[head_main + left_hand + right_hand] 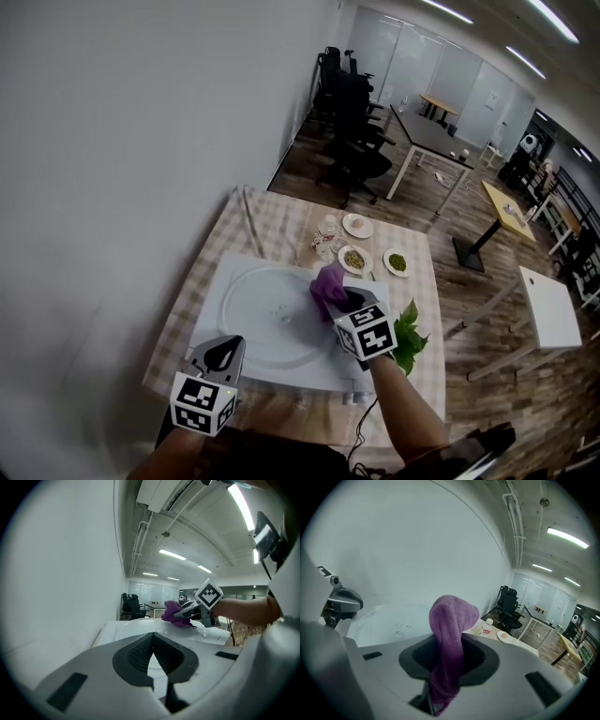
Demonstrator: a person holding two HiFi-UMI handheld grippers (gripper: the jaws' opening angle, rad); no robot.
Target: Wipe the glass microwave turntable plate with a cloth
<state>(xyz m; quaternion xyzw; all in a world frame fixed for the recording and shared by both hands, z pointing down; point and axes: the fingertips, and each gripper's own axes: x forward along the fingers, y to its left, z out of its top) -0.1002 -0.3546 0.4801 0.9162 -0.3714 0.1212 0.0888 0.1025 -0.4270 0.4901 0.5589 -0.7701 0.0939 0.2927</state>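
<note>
The round clear glass turntable plate point(251, 302) lies flat and loose on a white rectangular board point(222, 270) near the front edge of the checked-cloth tabletop point(274, 214). Nothing is holding it in place. The left tool point(225, 351) has its jaws pressed together on nothing and sits at the board's near-left corner. Whether it touches the glass I cannot tell. The right tool point(341, 302) pinches a bunched purple terry cloth point(327, 284) at the plate's right rim. A firm sideways stroke would probably slide or spin the smooth glass on the smooth board instead of cleaning it. The cloth is caught only by a narrow fold between the jaws, so drag might pull it free, or let the hard jaw tips scrape the glass. Close beyond the board, toward the far-right corner, stand a small white dish point(357, 225), a dish of pale seeds point(353, 259) and a dish of green bits point(397, 262). A sprig of green leaves point(409, 337) lies by the right edge, just beside the working wrist. A stroke that carries outward could knock any of these.
</note>
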